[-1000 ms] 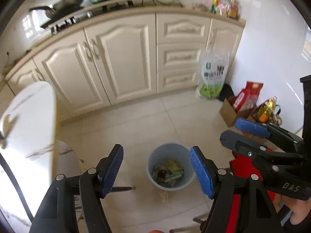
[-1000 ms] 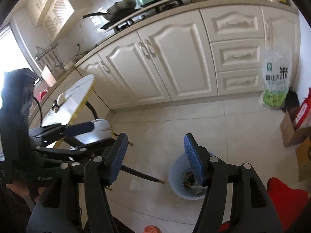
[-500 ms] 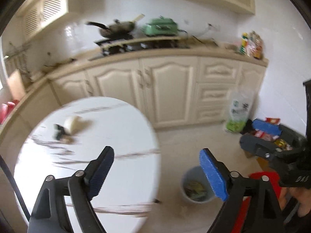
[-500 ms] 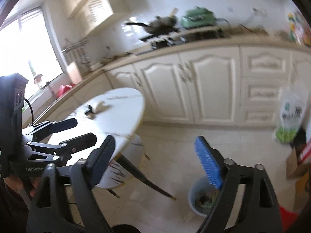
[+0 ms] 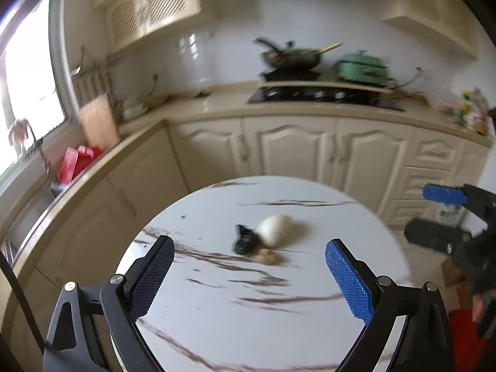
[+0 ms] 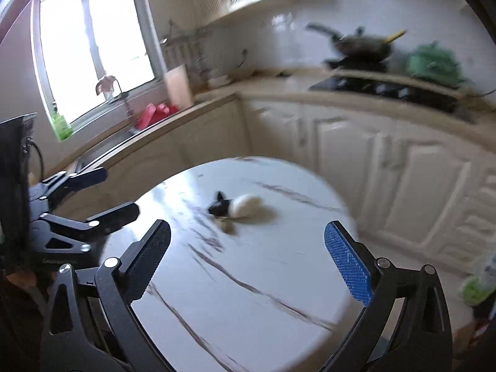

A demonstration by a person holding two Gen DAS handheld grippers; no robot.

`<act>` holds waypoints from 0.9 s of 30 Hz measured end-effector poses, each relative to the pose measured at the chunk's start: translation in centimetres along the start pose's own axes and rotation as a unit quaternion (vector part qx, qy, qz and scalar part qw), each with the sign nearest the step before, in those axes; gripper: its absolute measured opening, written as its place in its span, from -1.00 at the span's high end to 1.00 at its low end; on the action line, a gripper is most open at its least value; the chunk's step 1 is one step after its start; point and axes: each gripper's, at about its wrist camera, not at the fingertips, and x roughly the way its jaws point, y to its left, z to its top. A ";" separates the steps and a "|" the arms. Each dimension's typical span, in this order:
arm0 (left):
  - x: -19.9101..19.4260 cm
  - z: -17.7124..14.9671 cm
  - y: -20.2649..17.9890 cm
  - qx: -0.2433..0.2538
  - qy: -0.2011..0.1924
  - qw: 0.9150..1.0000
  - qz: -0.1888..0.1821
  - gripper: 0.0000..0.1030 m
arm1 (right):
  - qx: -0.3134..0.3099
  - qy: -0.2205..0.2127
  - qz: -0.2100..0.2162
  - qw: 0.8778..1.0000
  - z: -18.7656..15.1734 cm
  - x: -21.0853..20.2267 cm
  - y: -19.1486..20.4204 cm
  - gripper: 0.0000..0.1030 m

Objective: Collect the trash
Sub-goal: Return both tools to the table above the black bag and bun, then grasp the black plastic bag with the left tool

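A small heap of trash lies near the middle of the round white marble table (image 5: 248,316) (image 6: 266,279): a white crumpled ball (image 5: 274,229) (image 6: 246,206), a black scrap (image 5: 245,241) (image 6: 218,207) and a brownish bit (image 5: 268,257) (image 6: 228,228). My left gripper (image 5: 249,241) hangs over the table's near side, short of the heap, its jaws opening with nothing between them. My right gripper (image 6: 248,225) is also short of the heap, jaws opening and empty. Each shows in the other's view, the right gripper (image 5: 437,217) at the right edge and the left gripper (image 6: 114,193) at the left edge.
Cream cabinets (image 5: 297,155) run behind the table under a counter with a stove (image 5: 322,94), a wok (image 5: 291,55) and a green pot (image 5: 361,69). A sink with red items (image 6: 155,113) sits below the window (image 6: 93,46). A green-and-white bag (image 6: 477,282) stands on the floor at right.
Both grippers swung up and away from the blue bin on the floor to face the table. Their jaws spread wider. The bin has left both views.
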 end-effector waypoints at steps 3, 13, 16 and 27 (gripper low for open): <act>4.7 -0.3 1.7 -0.015 0.038 0.999 -0.001 -0.87 | -0.012 0.039 -0.009 0.999 0.5 6.0 0.6 -0.94; 16.3 -3.8 2.5 0.004 0.129 0.992 -0.010 -0.80 | 0.057 0.090 -0.005 0.994 -0.1 16.8 -4.0 -0.94; 18.2 -4.3 2.9 0.007 0.141 0.990 -0.021 -0.74 | 0.074 0.089 0.003 0.993 -0.3 18.1 -5.2 -0.97; 22.9 -1.8 6.1 -0.029 0.147 0.986 -0.072 0.41 | 0.086 0.100 0.016 0.991 -0.7 20.2 -5.0 -1.00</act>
